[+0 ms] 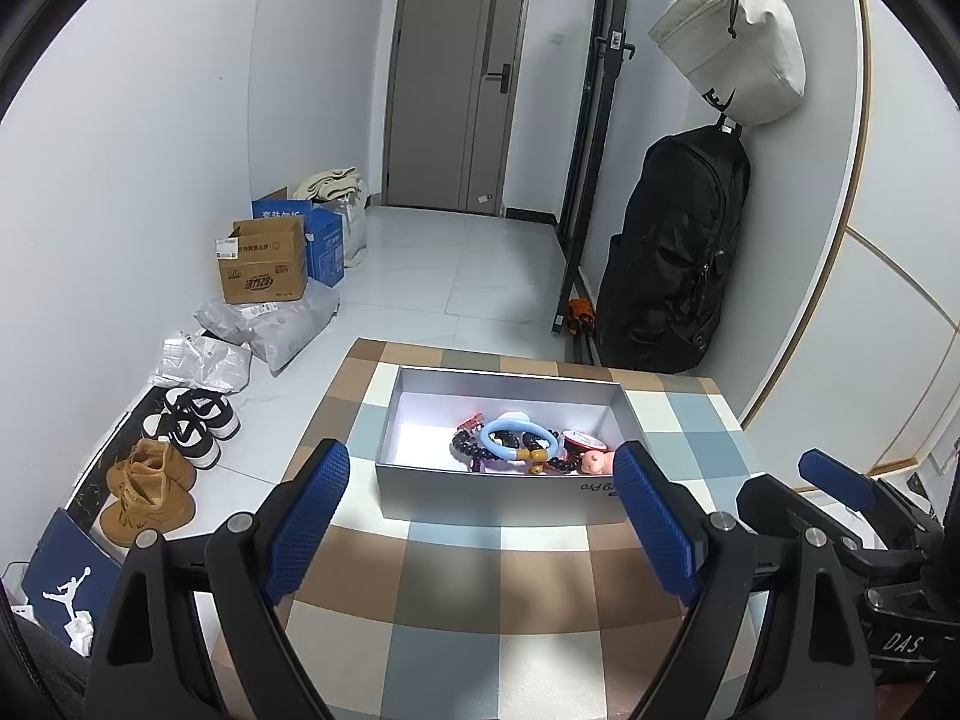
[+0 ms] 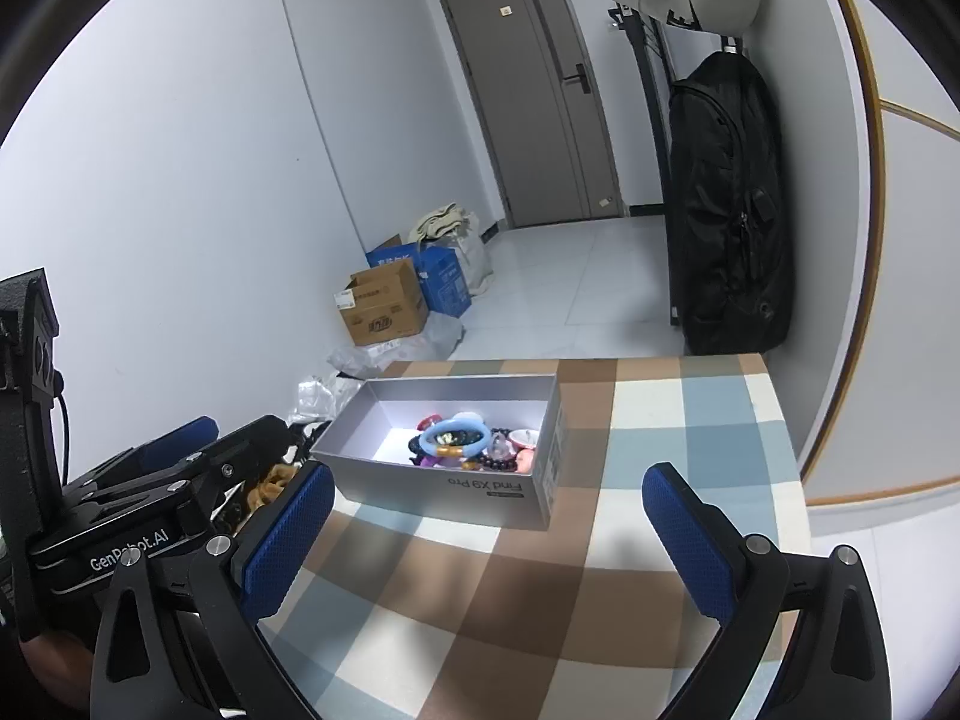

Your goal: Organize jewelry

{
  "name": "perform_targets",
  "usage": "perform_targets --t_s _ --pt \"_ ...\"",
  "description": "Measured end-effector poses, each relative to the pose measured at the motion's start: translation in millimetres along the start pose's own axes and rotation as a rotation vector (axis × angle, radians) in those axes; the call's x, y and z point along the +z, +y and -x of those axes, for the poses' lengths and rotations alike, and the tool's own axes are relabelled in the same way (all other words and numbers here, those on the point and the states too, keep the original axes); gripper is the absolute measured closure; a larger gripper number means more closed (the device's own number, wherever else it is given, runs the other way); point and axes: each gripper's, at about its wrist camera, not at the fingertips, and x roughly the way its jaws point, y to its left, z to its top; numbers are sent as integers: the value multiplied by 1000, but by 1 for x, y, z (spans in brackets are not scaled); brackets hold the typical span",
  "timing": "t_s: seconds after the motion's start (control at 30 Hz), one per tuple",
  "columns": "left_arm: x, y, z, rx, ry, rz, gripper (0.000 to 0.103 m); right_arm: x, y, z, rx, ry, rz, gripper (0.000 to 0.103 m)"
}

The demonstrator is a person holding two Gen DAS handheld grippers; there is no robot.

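A grey open box (image 1: 498, 495) (image 2: 444, 489) stands on the checked tablecloth (image 1: 480, 588) (image 2: 660, 450). Heaped at its right end are a light blue bangle (image 1: 517, 443) (image 2: 454, 436), dark bead bracelets (image 1: 465, 447) (image 2: 501, 463), a pink piece (image 1: 594, 463) and other small jewelry. My left gripper (image 1: 483, 471) hovers in front of the box, jaws wide open and empty. My right gripper (image 2: 489, 489) also hovers near the box's front, open with nothing between its blue pads (image 2: 288, 540). Each gripper shows at the edge of the other's view.
The table's far edge drops to a white tiled floor. Shoes (image 1: 153, 492), parcels (image 1: 270, 324) and cardboard boxes (image 1: 264, 264) (image 2: 381, 303) line the left wall. A black backpack (image 1: 678, 252) (image 2: 726, 210) and a white bag (image 1: 732, 42) hang at the right.
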Motion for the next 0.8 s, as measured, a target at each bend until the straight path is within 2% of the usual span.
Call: perform_targets --t_s 0.8 --pt "0 -2 1 -14 1 6 17 0 -1 -1 -9 3 2 0"
